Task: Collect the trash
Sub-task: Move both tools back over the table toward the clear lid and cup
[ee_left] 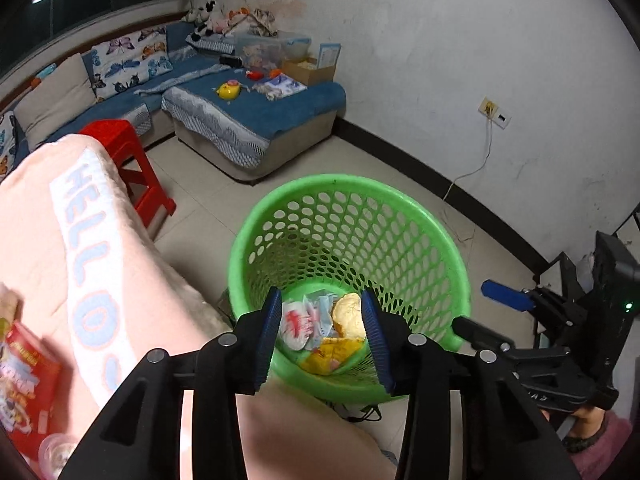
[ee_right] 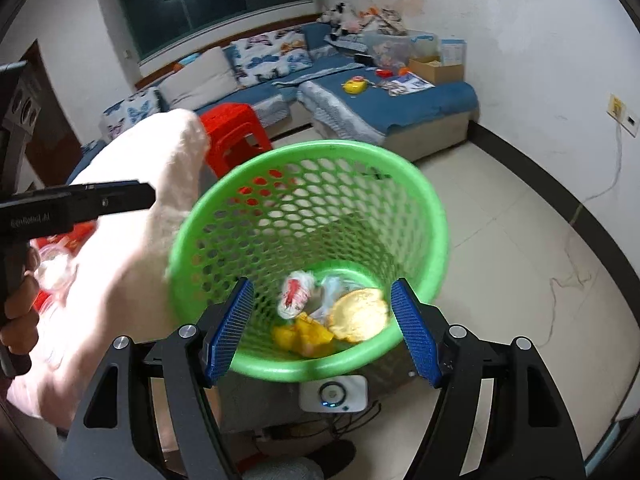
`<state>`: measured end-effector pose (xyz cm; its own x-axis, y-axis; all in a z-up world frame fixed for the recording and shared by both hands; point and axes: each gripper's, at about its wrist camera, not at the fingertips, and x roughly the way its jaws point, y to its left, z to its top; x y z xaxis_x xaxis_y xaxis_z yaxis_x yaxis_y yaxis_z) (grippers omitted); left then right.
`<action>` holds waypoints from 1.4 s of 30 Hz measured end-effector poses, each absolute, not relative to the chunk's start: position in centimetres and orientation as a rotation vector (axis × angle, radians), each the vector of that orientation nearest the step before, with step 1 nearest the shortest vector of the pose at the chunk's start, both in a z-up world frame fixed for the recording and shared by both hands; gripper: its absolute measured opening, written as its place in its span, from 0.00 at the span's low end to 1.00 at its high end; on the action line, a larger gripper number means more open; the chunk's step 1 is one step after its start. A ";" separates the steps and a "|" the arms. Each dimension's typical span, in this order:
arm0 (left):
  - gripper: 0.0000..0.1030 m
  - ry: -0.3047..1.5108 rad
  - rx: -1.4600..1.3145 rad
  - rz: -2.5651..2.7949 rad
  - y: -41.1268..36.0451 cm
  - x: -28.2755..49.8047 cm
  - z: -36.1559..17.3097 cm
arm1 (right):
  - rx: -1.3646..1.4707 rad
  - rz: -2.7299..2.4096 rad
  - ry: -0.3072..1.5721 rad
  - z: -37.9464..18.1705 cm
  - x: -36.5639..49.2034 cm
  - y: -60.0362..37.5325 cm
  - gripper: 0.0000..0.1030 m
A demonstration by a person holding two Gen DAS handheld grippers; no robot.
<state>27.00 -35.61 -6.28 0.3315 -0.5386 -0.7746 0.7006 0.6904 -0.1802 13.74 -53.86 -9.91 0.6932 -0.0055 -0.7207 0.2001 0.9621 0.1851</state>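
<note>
While both jaws stood spread and empty above the green basket (ee_left: 348, 184), where the trash (ee_left: 324, 328) lay, the left gripper (ee_left: 322, 338) was best withdrawn clear of the rim.

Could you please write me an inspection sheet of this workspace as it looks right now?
Surface: pale tiled floor; a pink blanket reading HELLO covers the near surface.
Job's things: green perforated basket on the floor, holding a white-and-red wrapper, a round yellow piece and a yellow wrapper.
Clutter: red box on the blanket.
Grippers: left gripper and right gripper both above the basket, fingers apart, nothing between them.
Cables: white cable running down from the wall socket; a dark cord below the basket.
Surroundings: blue sofa with toys, red stool, white device with a lit ring.
</note>
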 end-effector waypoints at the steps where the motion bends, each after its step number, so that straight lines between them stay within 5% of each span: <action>1: 0.39 0.907 0.190 -0.814 -34.7 26.5 -5.6 | 0.253 -0.102 0.794 -9.7 13.6 -53.3 0.69; 14: 0.39 0.769 0.108 -0.672 -18.9 20.5 -1.3 | 0.222 0.160 0.769 -7.1 13.7 -42.2 0.71; 25: 0.39 0.806 -0.004 -0.521 -5.3 17.2 -3.8 | 0.174 0.364 0.794 -7.0 16.4 -32.3 0.78; 42: 0.39 0.861 -0.110 -0.519 -0.2 14.3 -7.0 | 0.136 0.544 0.882 -8.9 23.6 -26.3 0.81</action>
<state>14.27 -0.22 -6.98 0.5363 -0.4787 -0.6951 0.3920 0.8706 -0.2972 23.61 -26.32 -8.90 0.5101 0.5050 -0.6962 -0.3956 0.8565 0.3315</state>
